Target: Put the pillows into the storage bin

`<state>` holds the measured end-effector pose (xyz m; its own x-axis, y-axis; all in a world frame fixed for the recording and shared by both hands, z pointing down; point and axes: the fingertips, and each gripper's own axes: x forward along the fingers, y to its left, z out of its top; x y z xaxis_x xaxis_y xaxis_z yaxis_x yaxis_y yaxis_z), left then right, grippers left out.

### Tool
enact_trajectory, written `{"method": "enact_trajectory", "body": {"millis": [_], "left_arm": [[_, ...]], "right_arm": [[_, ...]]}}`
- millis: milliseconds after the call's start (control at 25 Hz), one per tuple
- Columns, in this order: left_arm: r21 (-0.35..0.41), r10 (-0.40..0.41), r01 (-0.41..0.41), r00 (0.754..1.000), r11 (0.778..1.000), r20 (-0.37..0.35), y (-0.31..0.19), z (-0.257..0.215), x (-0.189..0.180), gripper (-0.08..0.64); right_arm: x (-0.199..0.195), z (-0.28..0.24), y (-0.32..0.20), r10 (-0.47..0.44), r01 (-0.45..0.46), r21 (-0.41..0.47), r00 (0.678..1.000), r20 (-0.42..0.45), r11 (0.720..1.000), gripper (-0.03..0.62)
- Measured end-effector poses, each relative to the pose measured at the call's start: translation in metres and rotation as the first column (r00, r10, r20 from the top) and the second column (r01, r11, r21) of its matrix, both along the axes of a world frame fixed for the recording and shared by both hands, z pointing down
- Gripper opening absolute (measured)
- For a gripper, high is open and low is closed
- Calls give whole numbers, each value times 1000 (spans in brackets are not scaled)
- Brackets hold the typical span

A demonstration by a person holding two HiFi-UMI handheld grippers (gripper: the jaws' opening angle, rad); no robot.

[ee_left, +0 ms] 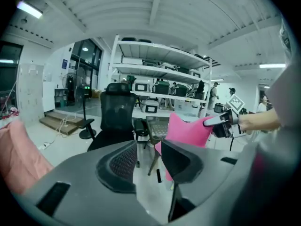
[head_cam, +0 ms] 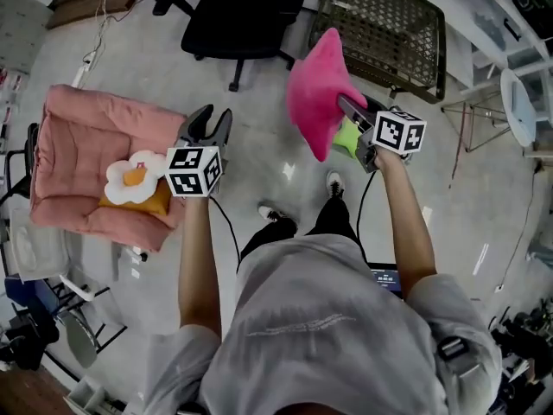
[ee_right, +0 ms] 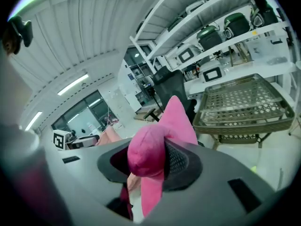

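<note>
Looking down in the head view, the person is holding the right gripper (head_cam: 347,111) out at one o'clock, and its claw is clamping a corner of a bright pink plush pillow (head_cam: 315,89), which is hanging in the air. Beyond the pillow, also at one o'clock, a brown woven storage bin (head_cam: 389,24) is standing on the floor, well apart from a black office chair (head_cam: 242,15) at twelve o'clock. The left gripper (head_cam: 210,126) is pointing towards eleven o'clock with its claw apart and nothing in it. At nine o'clock, a white fried-egg-shaped pillow (head_cam: 134,177) is lying on a mustard cushion (head_cam: 151,203), both resting on a large pink quilted pad (head_cam: 82,145).

In the left gripper view, the jaws are standing apart around empty air, and the pink pillow (ee_left: 186,132) is showing at two o'clock.

In the right gripper view, the jaws are pressing on the pillow's (ee_right: 176,121) pink corner, with the bin (ee_right: 244,105) sitting at two o'clock.
</note>
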<state>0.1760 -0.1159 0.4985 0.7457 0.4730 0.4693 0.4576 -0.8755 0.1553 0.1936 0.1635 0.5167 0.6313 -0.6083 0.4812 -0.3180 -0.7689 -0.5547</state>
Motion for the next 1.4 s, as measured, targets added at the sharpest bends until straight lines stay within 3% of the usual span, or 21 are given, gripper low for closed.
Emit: {"method": "enact_trajectory", "body": {"millis": [160,360,680,960,1400], "left_arm": [[2,39,-39,996,999,78,59,32,4,178],[3,34,-35,987,999,159,112,85,7,179],[22,-7,1,962,1000,273,157,164,3,179],[46,-57,44,936,998,347,180,236,-1,179],[47,-74,60,920,997,384,204,338,-7,183]], "right_arm": [[-13,44,66,62,-62,-6,994,91,998,153],[-16,106,118,79,-76,-21,982,173,997,153],[-7,204,162,76,-81,6,956,284,997,155],[12,298,180,9,-18,24,946,323,1000,155],[44,450,200,51,-121,161,924,380,979,163]]}}
